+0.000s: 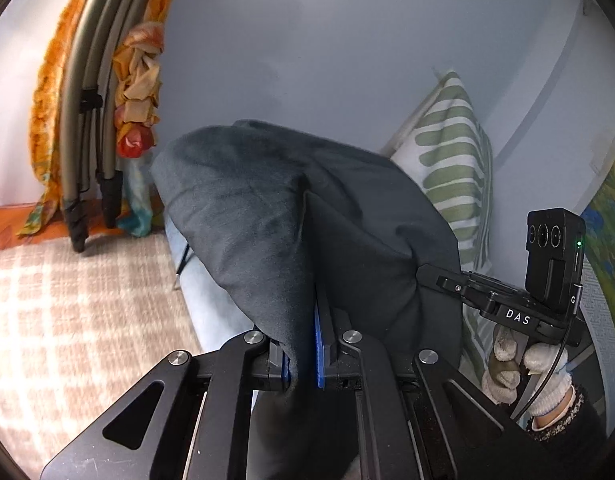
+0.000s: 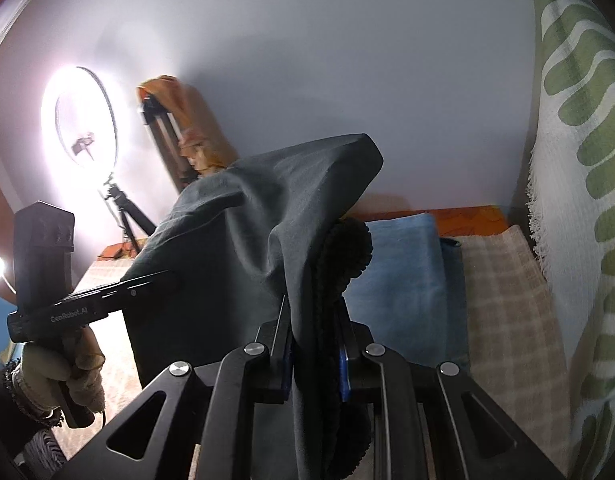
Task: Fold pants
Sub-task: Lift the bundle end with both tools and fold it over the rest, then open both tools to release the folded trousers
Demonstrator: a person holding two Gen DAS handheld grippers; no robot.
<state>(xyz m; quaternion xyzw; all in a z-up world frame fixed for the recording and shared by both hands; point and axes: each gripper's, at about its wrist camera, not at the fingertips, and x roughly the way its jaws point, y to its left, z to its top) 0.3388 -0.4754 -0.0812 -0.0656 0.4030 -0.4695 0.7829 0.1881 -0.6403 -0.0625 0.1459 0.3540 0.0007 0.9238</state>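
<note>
Closest to us, the left tool [image 1: 305, 354] pinches a bunched fold of the dark grey soft cotton pants [image 1: 275, 208] between its blue pads. The right tool [image 2: 317, 354] is likewise clamped on cloth, at a ribbed black cuff or waistband [image 2: 345, 256]. The pants hang lifted between both tools above the checked beige bedspread [image 1: 67, 312] and a folded blue towel [image 2: 399, 264]. We judge the fabric light and limp, so it sags and is best gripped at hems or corners.

A pale blue wall [image 1: 347, 40] stands behind a checked bedcover [image 1: 67, 312]. A green-striped pillow [image 1: 455, 168] leans there; a ring light [image 2: 85, 116] glares.
</note>
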